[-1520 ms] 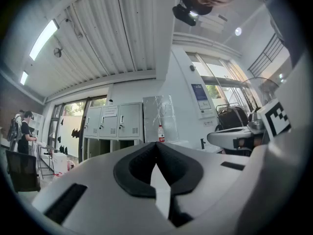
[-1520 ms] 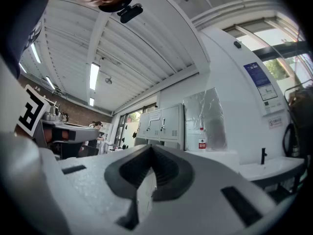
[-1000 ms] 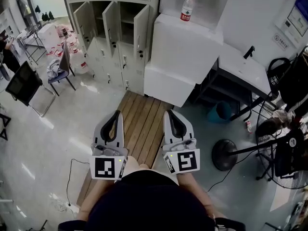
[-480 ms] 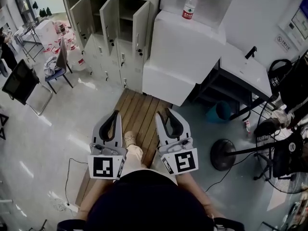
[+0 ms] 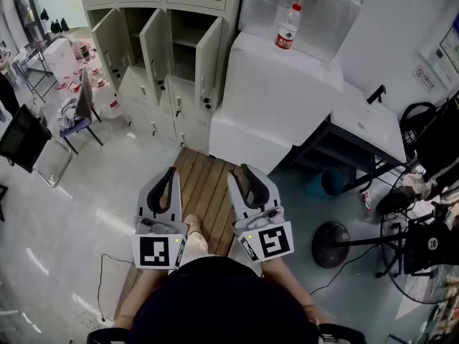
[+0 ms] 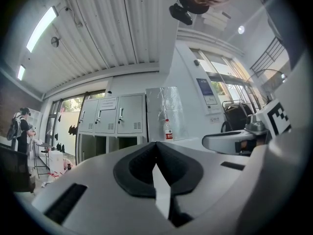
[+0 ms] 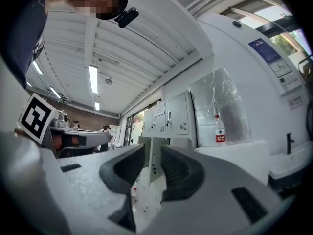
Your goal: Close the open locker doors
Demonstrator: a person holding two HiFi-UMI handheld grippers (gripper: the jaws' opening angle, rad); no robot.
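Note:
The grey lockers (image 5: 154, 20) stand ahead at the upper left of the head view. Three middle-row doors hang open: a left door (image 5: 109, 38), a middle door (image 5: 155, 46) and a right door (image 5: 207, 57). Both grippers are held well short of them, over the wooden boards. My left gripper (image 5: 172, 170) is shut and empty; its tips meet in the left gripper view (image 6: 155, 145). My right gripper (image 5: 241, 169) is open, its jaws have just been opening, and nothing is between them. The right gripper view (image 7: 152, 153) shows an open locker door (image 7: 155, 160) through the gap.
A water bottle (image 5: 287, 27) stands on a white cabinet (image 5: 283, 77) right of the lockers. Wooden boards (image 5: 211, 181) lie on the floor underfoot. A chair (image 5: 77, 113) and boxes stand left of the lockers. A fan (image 5: 337, 244), a blue bucket (image 5: 328, 181) and a desk (image 5: 366, 120) are at right.
Both grippers have moved forward toward the lockers, which now look nearer. The right gripper's jaws went from shut to open. A foot has come into view between the grippers.

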